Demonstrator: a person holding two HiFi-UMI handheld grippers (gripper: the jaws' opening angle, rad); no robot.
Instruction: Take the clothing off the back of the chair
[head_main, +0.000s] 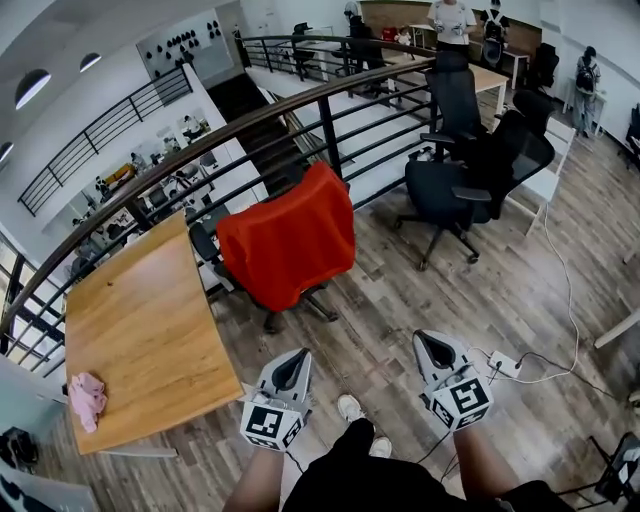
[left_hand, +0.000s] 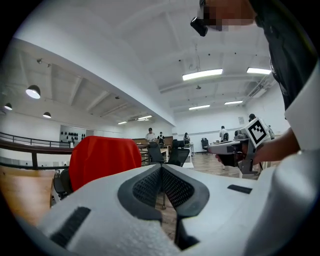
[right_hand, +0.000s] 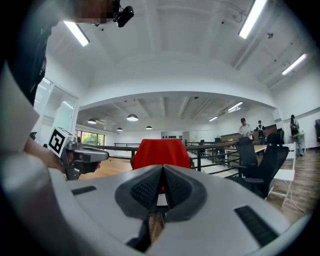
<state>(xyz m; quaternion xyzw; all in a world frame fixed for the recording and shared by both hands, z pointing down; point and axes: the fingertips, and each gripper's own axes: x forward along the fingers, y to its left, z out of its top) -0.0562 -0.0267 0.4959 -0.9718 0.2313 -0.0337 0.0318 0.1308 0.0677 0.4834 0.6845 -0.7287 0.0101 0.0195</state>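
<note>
A red garment (head_main: 288, 241) hangs over the back of a black office chair (head_main: 300, 298) that stands at the corner of a wooden table (head_main: 140, 335). The same red garment (left_hand: 102, 158) shows left of centre in the left gripper view and straight ahead as the red garment (right_hand: 161, 152) in the right gripper view. My left gripper (head_main: 295, 367) and right gripper (head_main: 434, 348) are held side by side well short of the chair, both shut and empty, pointing level toward it.
A dark railing (head_main: 300, 110) runs behind the chair, with a stairwell beyond. Several black office chairs (head_main: 470, 180) stand to the right. A pink cloth (head_main: 87, 397) lies on the table's near left corner. A power strip and white cable (head_main: 520, 365) lie on the floor at right.
</note>
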